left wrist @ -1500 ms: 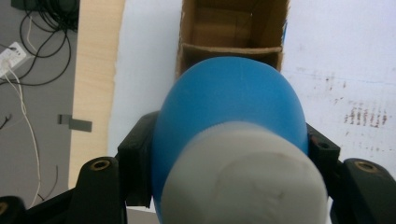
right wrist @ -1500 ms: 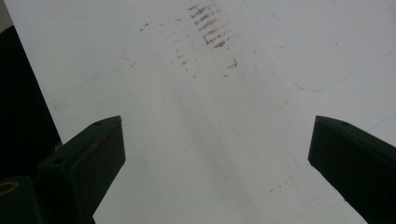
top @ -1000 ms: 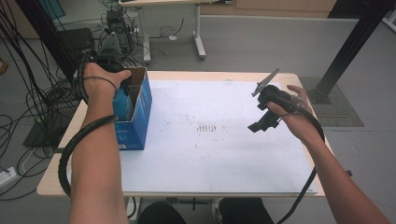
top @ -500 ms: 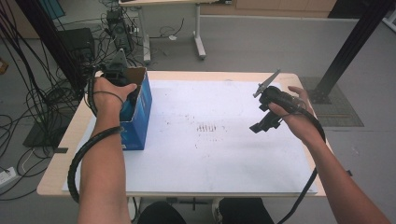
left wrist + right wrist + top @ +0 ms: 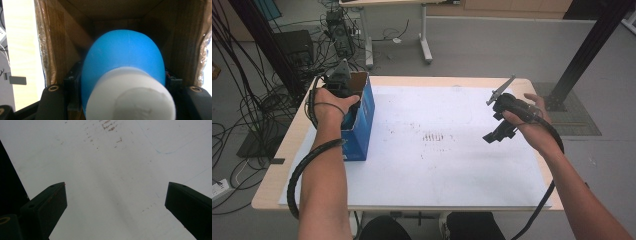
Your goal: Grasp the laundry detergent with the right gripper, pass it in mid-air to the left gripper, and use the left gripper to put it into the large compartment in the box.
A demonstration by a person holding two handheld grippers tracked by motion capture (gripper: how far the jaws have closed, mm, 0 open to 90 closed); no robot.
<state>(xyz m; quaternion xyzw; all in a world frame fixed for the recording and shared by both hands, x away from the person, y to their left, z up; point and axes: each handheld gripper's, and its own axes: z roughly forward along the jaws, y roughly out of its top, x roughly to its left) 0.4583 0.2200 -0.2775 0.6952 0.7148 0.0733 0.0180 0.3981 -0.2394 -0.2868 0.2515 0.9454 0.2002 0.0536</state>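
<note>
At the left edge of the wooden desk [image 5: 272,182] stands a tall blue cardboard box [image 5: 362,125] with an open top and brown inner walls. It sits partly on the large white paper sheet [image 5: 452,170] that covers most of the desk. The left hand [image 5: 329,106] holds the left gripper [image 5: 123,82] over the opening of this box, pointing down into it. In the left gripper view, the fingers [image 5: 72,86] are clamped on a rounded blue plastic bottle with a white cap [image 5: 125,72], one finger on each side of its body. The bottle is already between the brown walls of the box, with the white cap toward the camera and the blue body deeper inside. I cannot tell if the bottle touches the bottom of the box.

In the middle of the white sheet there are some small brown marks [image 5: 437,136].

At the right, the right hand [image 5: 532,125] holds the right gripper [image 5: 493,137] above the sheet, tilted down toward it. In the right gripper view, its fingers [image 5: 47,205] stand wide apart, and between them is the bare white paper.
</note>
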